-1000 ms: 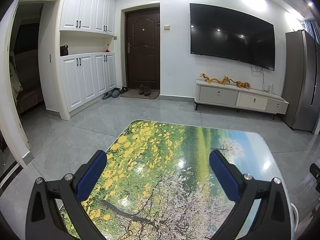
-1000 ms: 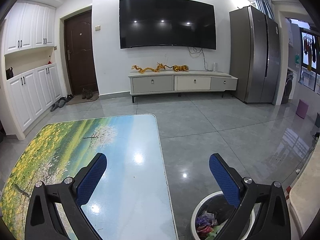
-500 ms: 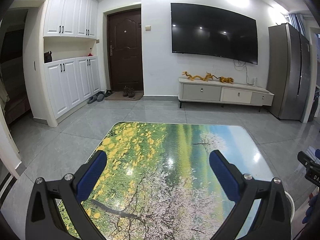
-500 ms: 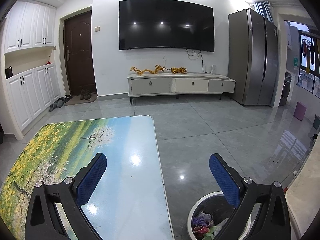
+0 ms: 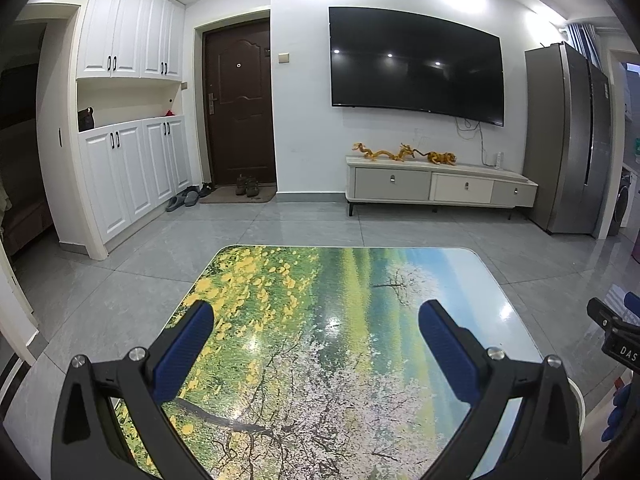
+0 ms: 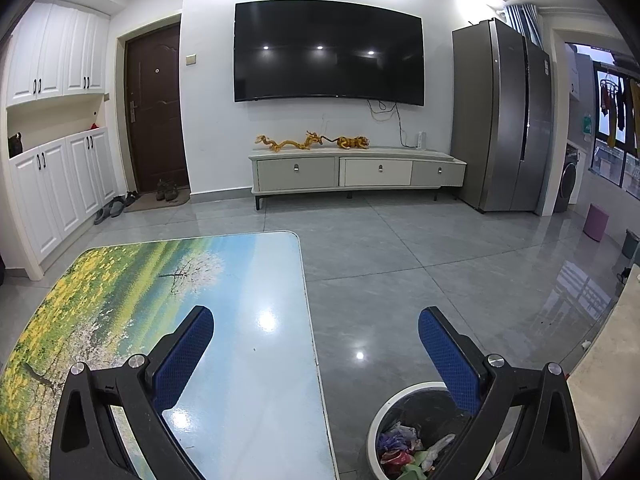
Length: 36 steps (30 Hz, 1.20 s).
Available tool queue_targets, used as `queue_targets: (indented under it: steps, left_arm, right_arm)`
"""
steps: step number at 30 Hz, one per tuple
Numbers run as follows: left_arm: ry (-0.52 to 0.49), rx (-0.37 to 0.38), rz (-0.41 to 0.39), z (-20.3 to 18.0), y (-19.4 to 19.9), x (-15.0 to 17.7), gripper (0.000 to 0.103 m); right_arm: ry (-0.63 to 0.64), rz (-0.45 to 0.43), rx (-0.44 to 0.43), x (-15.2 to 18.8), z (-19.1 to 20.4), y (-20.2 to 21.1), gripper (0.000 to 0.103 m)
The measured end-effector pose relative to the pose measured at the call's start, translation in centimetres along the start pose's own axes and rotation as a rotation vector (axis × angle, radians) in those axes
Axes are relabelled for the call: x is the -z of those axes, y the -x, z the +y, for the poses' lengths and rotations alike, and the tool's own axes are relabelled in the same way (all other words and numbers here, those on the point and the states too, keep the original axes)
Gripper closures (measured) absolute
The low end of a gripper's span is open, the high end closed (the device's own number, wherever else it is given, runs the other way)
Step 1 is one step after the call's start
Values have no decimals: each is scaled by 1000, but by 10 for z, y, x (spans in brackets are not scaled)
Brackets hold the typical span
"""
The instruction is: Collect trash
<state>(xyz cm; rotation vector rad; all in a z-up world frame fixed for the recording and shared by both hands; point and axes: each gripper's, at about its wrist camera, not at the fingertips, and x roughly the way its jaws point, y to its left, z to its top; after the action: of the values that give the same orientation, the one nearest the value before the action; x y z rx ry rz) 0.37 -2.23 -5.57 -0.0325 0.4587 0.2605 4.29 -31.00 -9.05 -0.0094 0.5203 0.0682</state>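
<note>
My left gripper point(image 5: 316, 320) hangs open over the low table point(image 5: 340, 280) with its landscape picture top; nothing is between its blue pads. My right gripper point(image 6: 316, 324) is also open and holds nothing, spanning the table's right edge point(image 6: 308, 300) and the floor. Below its right finger stands a white round bin point(image 6: 404, 436) with a black liner, holding crumpled wrappers and scraps point(image 6: 400, 448). No loose trash shows on the table top in either view. The other gripper's black body point(image 5: 616, 336) shows at the right edge of the left wrist view.
Grey tiled floor point(image 6: 400, 248) spreads beyond the table. A TV cabinet point(image 6: 356, 172) sits under a wall TV, a steel fridge point(image 6: 500, 120) at right, white cupboards point(image 5: 132, 176) and a dark door point(image 5: 240, 104) at left. A pale counter edge point(image 6: 604, 360) is near right.
The left wrist view has swung rightward, so the table now lies more centred and the fridge shows fully. The right view has barely shifted. Both grippers stay open.
</note>
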Motion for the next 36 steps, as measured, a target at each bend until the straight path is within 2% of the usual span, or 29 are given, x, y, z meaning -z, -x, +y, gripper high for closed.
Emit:
queue_targets:
  steps: [36]
  left_arm:
    - [28,7,26,8,-6,3,0]
  right_arm:
    - [18,1,8,4,2,1,0]
